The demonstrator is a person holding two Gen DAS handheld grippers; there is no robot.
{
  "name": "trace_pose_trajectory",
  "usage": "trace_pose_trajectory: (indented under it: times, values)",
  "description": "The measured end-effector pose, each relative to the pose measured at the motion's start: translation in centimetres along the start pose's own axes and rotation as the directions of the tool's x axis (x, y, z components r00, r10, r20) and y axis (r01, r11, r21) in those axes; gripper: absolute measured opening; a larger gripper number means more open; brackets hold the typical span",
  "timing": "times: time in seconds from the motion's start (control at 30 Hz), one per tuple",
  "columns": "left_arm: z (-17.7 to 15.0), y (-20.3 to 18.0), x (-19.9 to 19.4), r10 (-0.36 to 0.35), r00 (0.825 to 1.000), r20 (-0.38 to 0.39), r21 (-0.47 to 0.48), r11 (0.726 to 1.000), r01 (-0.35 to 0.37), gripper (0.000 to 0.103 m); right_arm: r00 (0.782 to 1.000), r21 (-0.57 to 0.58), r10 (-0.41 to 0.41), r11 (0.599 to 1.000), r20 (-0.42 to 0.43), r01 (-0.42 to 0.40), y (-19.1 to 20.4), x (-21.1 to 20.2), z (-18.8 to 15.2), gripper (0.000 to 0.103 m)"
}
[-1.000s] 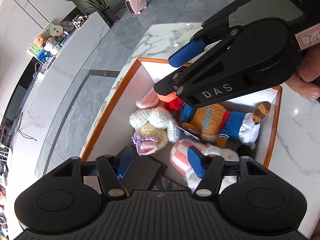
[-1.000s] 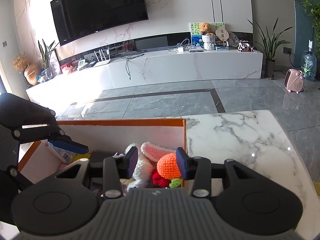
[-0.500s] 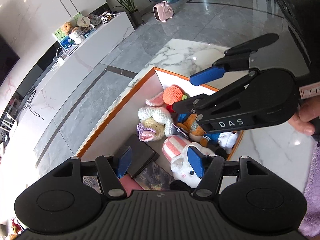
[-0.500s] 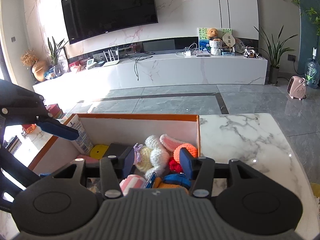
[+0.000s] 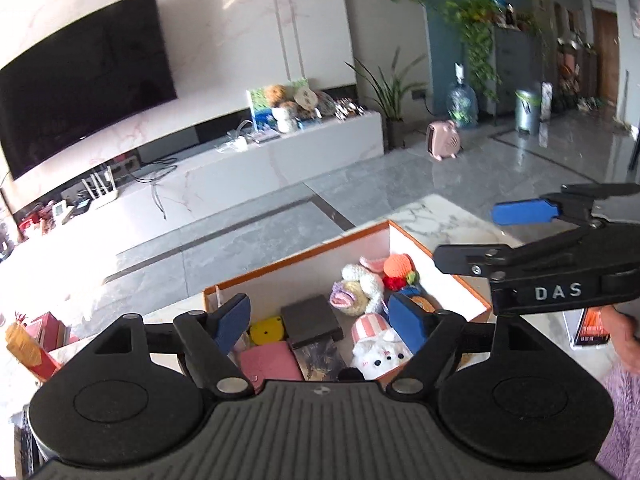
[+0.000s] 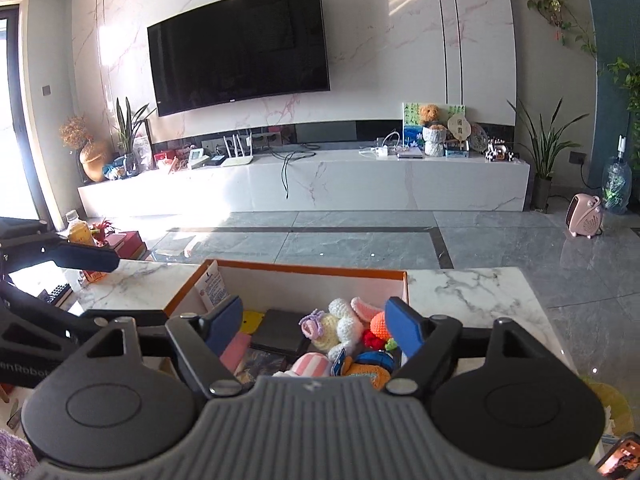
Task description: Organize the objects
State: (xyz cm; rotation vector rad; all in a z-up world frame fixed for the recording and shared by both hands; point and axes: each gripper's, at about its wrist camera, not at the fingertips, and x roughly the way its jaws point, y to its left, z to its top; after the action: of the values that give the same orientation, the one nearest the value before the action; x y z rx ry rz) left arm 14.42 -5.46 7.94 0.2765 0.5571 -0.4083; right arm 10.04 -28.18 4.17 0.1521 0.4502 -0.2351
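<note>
The orange-rimmed box (image 5: 440,258) stands on the marble surface (image 6: 480,300), below and beyond both tools. The left tool (image 5: 320,322) hangs above the near edge of the box, its jaws opening wide with nothing gripped between them; seen between its blue pads are a dark flat case (image 5: 310,316), a yellow disc (image 5: 266,330), a pink case (image 5: 268,364) and a white plush toy with a pink striped hat (image 5: 376,344). The right tool (image 6: 314,326) likewise hangs above the near edge, its jaws opening and holding nothing. Between its pads, lower in the box, lie a crocheted white and yellow toy (image 6: 336,326), an orange knitted ball (image 6: 378,326) just right of it, and an orange and blue plush toy (image 6: 368,366) nearest the camera. A printed packet (image 6: 214,290) leans against the far left inner wall of the box. In the left wrist view the right tool enters from the right, above the far right corner of the box, with a person's hand (image 5: 626,340) behind it. All toys rest inside the box, apart from either tool.
</note>
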Motion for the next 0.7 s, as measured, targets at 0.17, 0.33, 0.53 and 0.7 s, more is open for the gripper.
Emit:
trace_pose_trajectory:
  times: [0.17, 0.33, 0.53, 0.7]
  values:
    - [-1.4, 0.4, -4.2, 0.128, 0.988, 0.092, -0.126, 0.985, -0.116, 0.096, 0.997, -0.027, -0.002, 1.0, 0.077, 0.004, 2.0, -4.8, -0.3, 0.094]
    - [-3.7, -0.8, -7.8, 0.286, 0.926, 0.248, -0.22, 0.947, -0.233, 0.099, 0.985, 0.002, 0.032, 0.999, 0.169, -0.033, 3.9, -9.5, -1.2, 0.102]
    - [-5.7, -1.6, -8.1, 0.307, 0.929, 0.207, -0.284, 0.927, -0.243, 0.101, 0.983, -0.005, -0.003, 1.0, 0.182, 0.004, 6.0, -12.3, -3.5, 0.102]
    - [-7.9, -1.4, -7.5, 0.308, 0.945, 0.107, -0.32, 0.911, -0.261, 0.101, 0.992, 0.006, -0.032, 0.999, 0.122, 0.031, 6.5, -12.4, -5.4, 0.102]
